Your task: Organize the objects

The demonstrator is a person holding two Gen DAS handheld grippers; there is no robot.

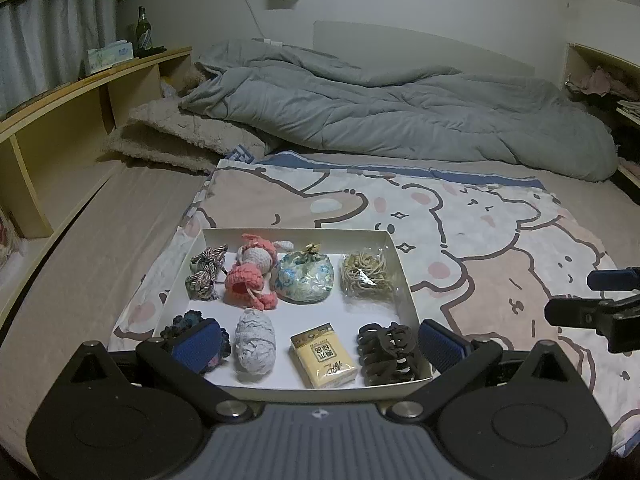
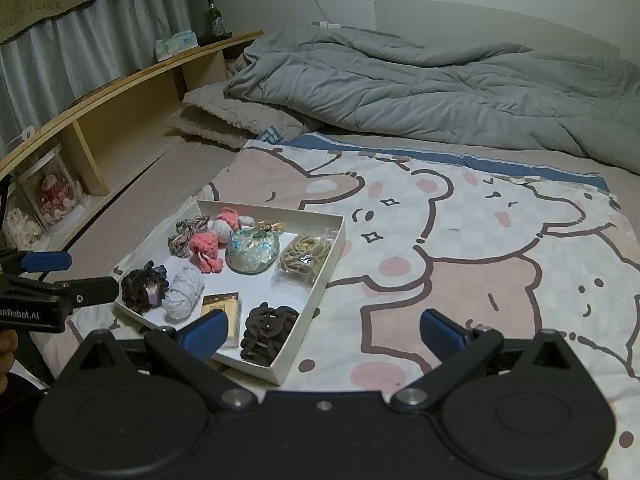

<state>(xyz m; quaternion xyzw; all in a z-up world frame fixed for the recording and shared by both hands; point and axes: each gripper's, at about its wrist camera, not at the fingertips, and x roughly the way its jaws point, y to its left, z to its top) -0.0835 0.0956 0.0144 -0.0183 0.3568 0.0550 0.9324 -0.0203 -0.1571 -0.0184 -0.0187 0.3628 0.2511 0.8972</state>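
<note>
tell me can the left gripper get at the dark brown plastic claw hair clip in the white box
Probably yes. The left gripper is open just over the box's near edge, and the dark brown plastic claw hair clip lies uncovered in the near right corner of the white box, with nothing on top.

A shallow white box (image 1: pixel 404 276) holds scrunchies, crochet toys, pouch, hair claw (image 1: pixel 386 354), tissue pack (image 1: pixel 323 354).

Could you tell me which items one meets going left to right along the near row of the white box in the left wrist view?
Dark crocheted scrunchie → pale grey knitted pouch → yellow packet with printed label → dark brown plastic claw hair clip.
</note>
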